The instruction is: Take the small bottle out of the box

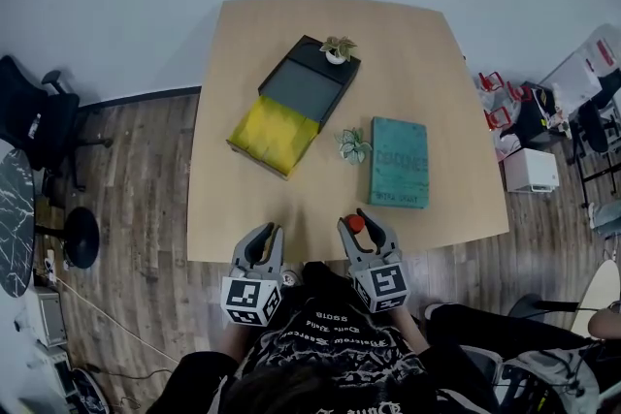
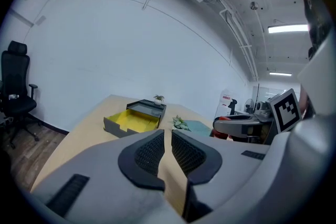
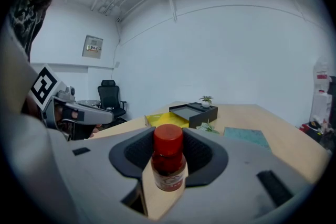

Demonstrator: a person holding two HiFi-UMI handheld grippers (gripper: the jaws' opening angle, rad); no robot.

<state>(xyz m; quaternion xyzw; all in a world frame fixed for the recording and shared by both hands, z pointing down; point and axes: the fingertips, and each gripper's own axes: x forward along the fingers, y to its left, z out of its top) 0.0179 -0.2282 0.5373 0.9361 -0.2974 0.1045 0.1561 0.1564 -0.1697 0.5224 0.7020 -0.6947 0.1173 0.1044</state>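
A small bottle [image 3: 168,162] with a red cap and a dark red body stands upright between the pads of my right gripper [image 3: 168,150], which is shut on it. In the head view the bottle [image 1: 355,224] shows as a red cap at the near table edge, inside my right gripper [image 1: 358,226]. The box [image 1: 276,133] lies further back, an open yellow-lined tray with its dark lid [image 1: 311,80] behind it. My left gripper [image 1: 270,231] hovers beside the right one, its jaws drawn together to a thin slit with nothing between them [image 2: 167,145].
A wooden table [image 1: 243,208] carries a teal book [image 1: 399,161], a small leafy plant [image 1: 353,145] and a potted plant [image 1: 338,48] on the dark lid. Office chairs [image 1: 39,121] stand left, white storage boxes [image 1: 530,170] right. The person's dark shirt fills the foreground.
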